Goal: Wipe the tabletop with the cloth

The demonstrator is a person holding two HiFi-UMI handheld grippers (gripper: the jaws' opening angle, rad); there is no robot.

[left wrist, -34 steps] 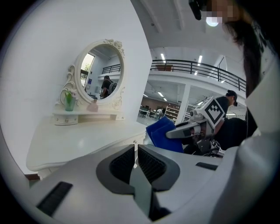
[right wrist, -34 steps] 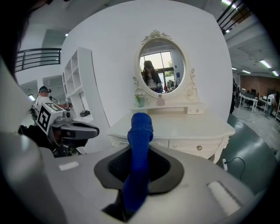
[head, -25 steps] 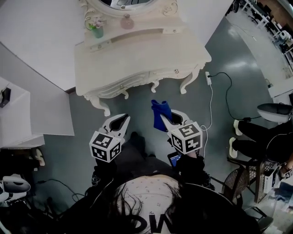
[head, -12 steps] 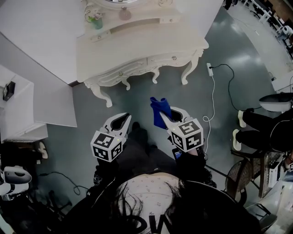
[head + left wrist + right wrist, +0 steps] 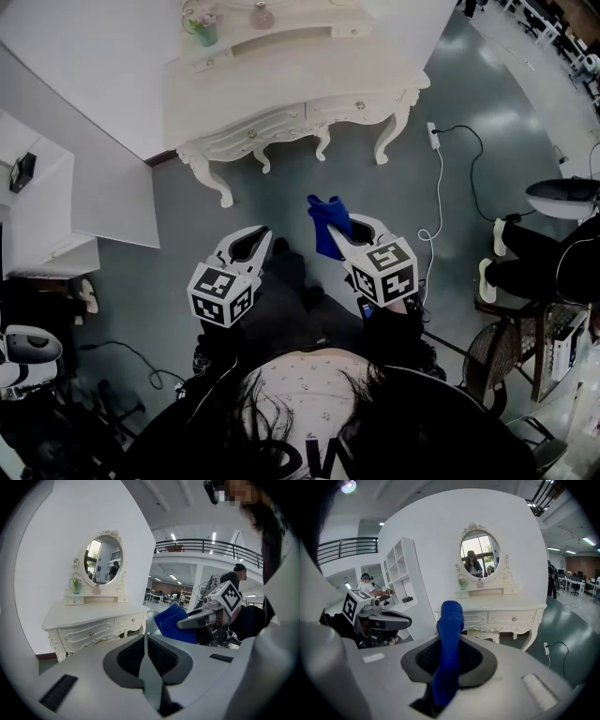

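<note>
In the head view, both grippers hung over the grey floor [image 5: 281,202] in the middle of the frame. Both were well apart from the white dressing table [image 5: 281,89], which stood along the top centre. The right gripper [image 5: 345,232], just right of centre, had its jaws clamped on the blue cloth [image 5: 326,223]. The cloth stuck out past the jaw tips toward the table and touched neither the table nor the floor. In the right gripper view, the cloth [image 5: 450,620] ran as a bunched roll up between the two pads and rose above them. Behind it were the table [image 5: 501,607] and its oval mirror [image 5: 479,555], in the centre and right of that frame. The left gripper [image 5: 251,239] was just left of centre in the head view, beside the right one but not touching it. The left gripper view showed its jaws pressed together at lower centre, with nothing between them. That view also showed the right gripper [image 5: 206,616] and the cloth [image 5: 169,620] at middle right, with the table [image 5: 93,618] at left. A small green pot [image 5: 202,30] stood at the back of the tabletop, at the top of the head view. A white cable [image 5: 438,202] trailed across the floor to the right of the table. A seated person's legs [image 5: 539,258] showed at the right edge, and a white shelf unit [image 5: 42,220] at the left edge.
</note>
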